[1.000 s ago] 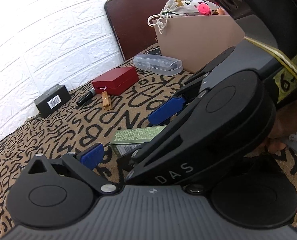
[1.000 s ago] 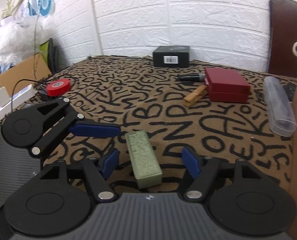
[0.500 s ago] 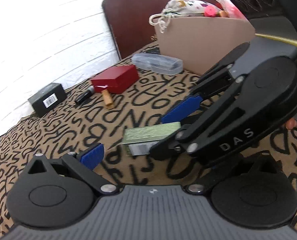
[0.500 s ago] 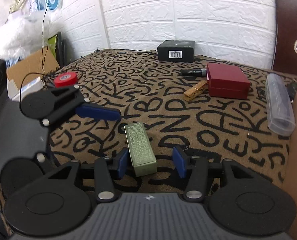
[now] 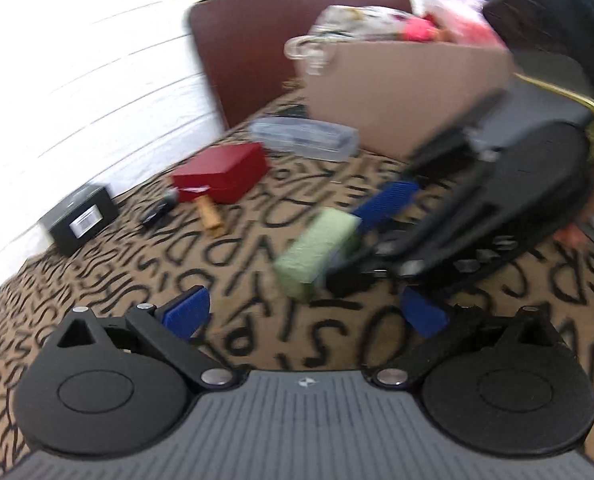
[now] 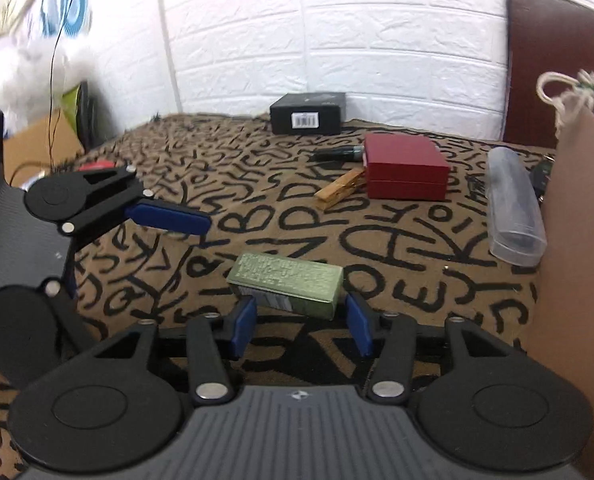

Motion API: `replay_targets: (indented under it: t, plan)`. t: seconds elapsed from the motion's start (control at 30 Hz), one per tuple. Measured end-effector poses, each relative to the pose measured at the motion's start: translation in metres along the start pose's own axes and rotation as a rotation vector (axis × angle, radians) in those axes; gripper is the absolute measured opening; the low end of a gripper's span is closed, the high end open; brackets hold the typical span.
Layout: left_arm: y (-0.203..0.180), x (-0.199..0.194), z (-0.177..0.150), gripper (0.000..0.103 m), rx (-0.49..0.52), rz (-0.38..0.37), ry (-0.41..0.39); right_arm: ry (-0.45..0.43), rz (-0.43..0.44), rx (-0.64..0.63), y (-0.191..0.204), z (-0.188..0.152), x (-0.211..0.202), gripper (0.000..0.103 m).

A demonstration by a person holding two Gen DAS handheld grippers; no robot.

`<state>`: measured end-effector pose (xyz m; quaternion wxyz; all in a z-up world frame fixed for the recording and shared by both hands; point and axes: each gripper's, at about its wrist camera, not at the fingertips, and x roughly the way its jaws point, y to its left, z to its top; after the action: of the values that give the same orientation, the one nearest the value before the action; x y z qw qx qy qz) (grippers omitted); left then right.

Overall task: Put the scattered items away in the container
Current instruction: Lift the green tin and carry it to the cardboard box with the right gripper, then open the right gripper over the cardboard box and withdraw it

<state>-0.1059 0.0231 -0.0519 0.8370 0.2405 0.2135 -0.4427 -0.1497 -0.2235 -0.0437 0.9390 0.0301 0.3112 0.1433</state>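
My right gripper [image 6: 301, 322] is shut on a green box [image 6: 287, 289], which now lies crosswise between its blue pads and is lifted off the patterned cloth. The left wrist view shows the green box [image 5: 317, 252], blurred, held in the right gripper [image 5: 361, 240]. My left gripper [image 5: 305, 314] is open and empty, low over the cloth; its blue finger [image 6: 165, 218] shows at the left of the right wrist view. The cardboard container [image 5: 397, 96] stands at the back right with a cloth pouch [image 5: 361, 24] in it.
On the cloth lie a red box [image 6: 405, 168], a black box [image 6: 307, 114], a clear case [image 6: 515, 208], a wooden clothespin [image 6: 339, 192] and a black marker [image 6: 337, 155]. A brown chair back [image 5: 257, 44] and a white brick wall stand behind. Red tape [image 6: 95, 166] is at far left.
My right gripper has closed on the green box, lifted it and turned it crosswise. The left gripper has drawn back slightly, and its view is motion-blurred.
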Motion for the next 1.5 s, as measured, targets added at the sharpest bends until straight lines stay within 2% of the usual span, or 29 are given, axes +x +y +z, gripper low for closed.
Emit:
replay_targets:
  t: [0.07,0.13,0.17,0.27,0.47,0.53,0.57,0.67,0.87,0.97,1.13,1.33,1.5]
  plan:
    - [0.002,0.004,0.002,0.103,-0.011,0.022,0.003,-0.017,-0.014,0.032,-0.001,0.000,-0.001,0.066]
    - [0.001,0.002,0.003,0.102,0.009,0.040,-0.012,-0.031,-0.024,0.052,0.000,-0.001,-0.002,0.069]
    - [0.003,0.000,0.002,0.096,0.018,0.035,-0.021,-0.041,-0.029,0.062,0.001,-0.001,-0.004,0.070]
    - [0.012,-0.001,-0.002,0.067,0.004,0.015,-0.025,-0.091,-0.027,0.096,0.000,-0.003,-0.008,0.070]
    - [0.004,0.009,0.008,0.064,0.034,-0.015,-0.009,-0.093,0.014,0.215,-0.012,-0.002,-0.001,0.071]
    - [0.000,0.011,0.010,0.064,0.064,-0.019,-0.014,-0.093,0.031,0.227,-0.012,-0.002,0.001,0.069]
    - [-0.001,0.011,0.009,0.063,0.074,-0.018,-0.016,-0.088,0.049,0.230,-0.012,-0.002,0.003,0.058]
    - [-0.004,0.009,0.008,0.042,0.054,-0.031,-0.008,-0.076,0.061,0.205,-0.007,-0.002,0.004,0.055]
    - [-0.015,0.000,0.008,0.038,0.022,0.037,-0.019,-0.103,0.039,0.143,0.006,-0.003,-0.008,0.050]
    - [-0.013,-0.008,0.010,0.038,-0.020,0.037,-0.034,-0.115,0.043,0.125,0.011,0.000,-0.015,0.050]
    - [-0.015,-0.029,0.025,0.038,0.000,0.055,-0.082,-0.169,0.040,0.115,0.017,0.011,-0.035,0.050]
    - [-0.034,-0.048,0.074,0.038,0.056,0.043,-0.206,-0.285,-0.041,0.083,0.007,0.033,-0.092,0.050]
    - [-0.059,-0.031,0.133,0.038,0.113,-0.001,-0.297,-0.348,-0.150,0.073,-0.034,0.053,-0.139,0.050]
